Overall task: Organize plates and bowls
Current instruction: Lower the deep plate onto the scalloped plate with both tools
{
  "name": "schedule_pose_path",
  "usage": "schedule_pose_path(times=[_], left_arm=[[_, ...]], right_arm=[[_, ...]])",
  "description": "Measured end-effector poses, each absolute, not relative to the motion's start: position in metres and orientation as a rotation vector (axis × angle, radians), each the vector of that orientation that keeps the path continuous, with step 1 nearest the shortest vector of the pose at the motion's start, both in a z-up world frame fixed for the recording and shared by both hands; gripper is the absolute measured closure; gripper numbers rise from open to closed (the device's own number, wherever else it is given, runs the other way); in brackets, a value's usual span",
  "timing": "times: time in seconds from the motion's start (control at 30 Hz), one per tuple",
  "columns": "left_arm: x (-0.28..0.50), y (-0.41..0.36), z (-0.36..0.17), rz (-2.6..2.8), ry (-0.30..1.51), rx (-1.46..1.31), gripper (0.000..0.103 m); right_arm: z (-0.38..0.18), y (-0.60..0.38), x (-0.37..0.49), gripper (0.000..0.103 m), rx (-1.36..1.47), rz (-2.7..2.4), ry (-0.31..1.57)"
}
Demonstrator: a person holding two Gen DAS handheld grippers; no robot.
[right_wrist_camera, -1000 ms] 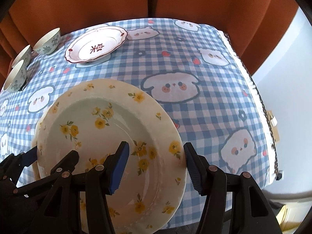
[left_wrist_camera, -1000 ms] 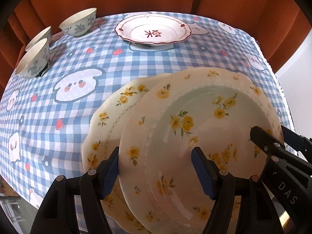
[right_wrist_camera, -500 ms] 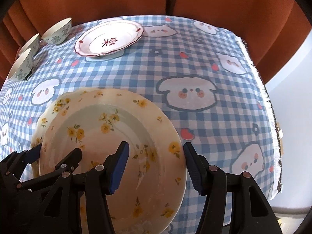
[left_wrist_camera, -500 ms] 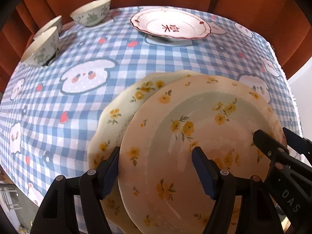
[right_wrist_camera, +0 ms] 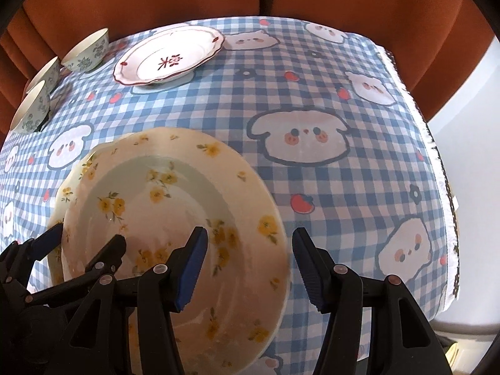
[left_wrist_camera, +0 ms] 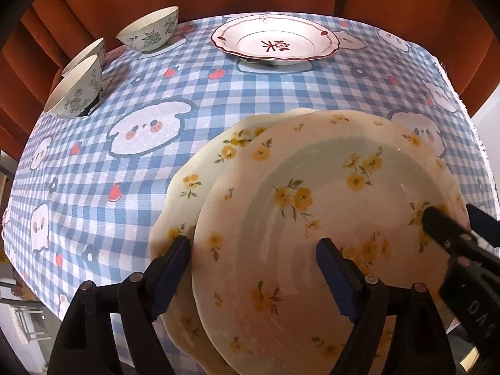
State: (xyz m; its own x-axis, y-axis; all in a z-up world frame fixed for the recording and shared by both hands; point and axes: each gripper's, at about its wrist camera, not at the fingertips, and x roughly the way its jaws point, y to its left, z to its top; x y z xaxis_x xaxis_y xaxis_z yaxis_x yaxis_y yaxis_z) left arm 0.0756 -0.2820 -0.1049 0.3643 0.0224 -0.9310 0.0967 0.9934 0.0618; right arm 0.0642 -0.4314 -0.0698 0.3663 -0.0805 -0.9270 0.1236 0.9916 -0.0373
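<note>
Tabletop [left_wrist_camera: 193, 93] edge carries the top floral plate [left_wrist_camera: 312, 218], offset on a lower floral plate [left_wrist_camera: 200, 168]. Glazed ceramic: stiff, slick, breakable, likely heavy; best taken at opposite rims. Left gripper [left_wrist_camera: 253, 275] jaws are opening around its left rim; right gripper [right_wrist_camera: 247, 265] jaws straddle the right rim, contact unclear. Near rims are cut off.

Yellow-flowered cream plate [left_wrist_camera: 328, 218], blue-checked tablecloth [left_wrist_camera: 203, 93]

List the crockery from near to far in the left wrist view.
Top yellow-flowered plate → second yellow-flowered plate under it → pair of nested green-patterned bowls → single green-patterned bowl → red-rimmed plate.
</note>
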Motion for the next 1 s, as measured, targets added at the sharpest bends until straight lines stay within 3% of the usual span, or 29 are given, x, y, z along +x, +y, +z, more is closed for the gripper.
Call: schedule_pose_path(times=[0.13, 0.2, 0.23, 0.27, 1.0], left_arm=[[0.073, -0.276, -0.100, -0.025, 1.175, 0.107, 0.019], [0.071, -0.272, -0.096, -0.016, 1.159, 0.098, 0.019], [0.071, -0.270, -0.095, -0.013, 1.155, 0.095, 0.019], [0.071, -0.269, -0.094, -0.011, 1.153, 0.093, 0.019], [0.066, -0.268, -0.084, -0.051, 1.155, 0.159, 0.019]], right_arm=[[-0.063, -0.434, 0.060, 0.045, 0.051, -0.127, 1.156], [-0.062, -0.433, 0.060, 0.055, 0.051, -0.126, 1.151], [-0.063, -0.432, 0.061, 0.065, 0.052, -0.117, 1.157], [-0.064, -0.431, 0.061, 0.066, 0.049, -0.117, 1.164], [-0.078, -0.416, 0.061, 0.063, 0.089, -0.093, 1.247]])
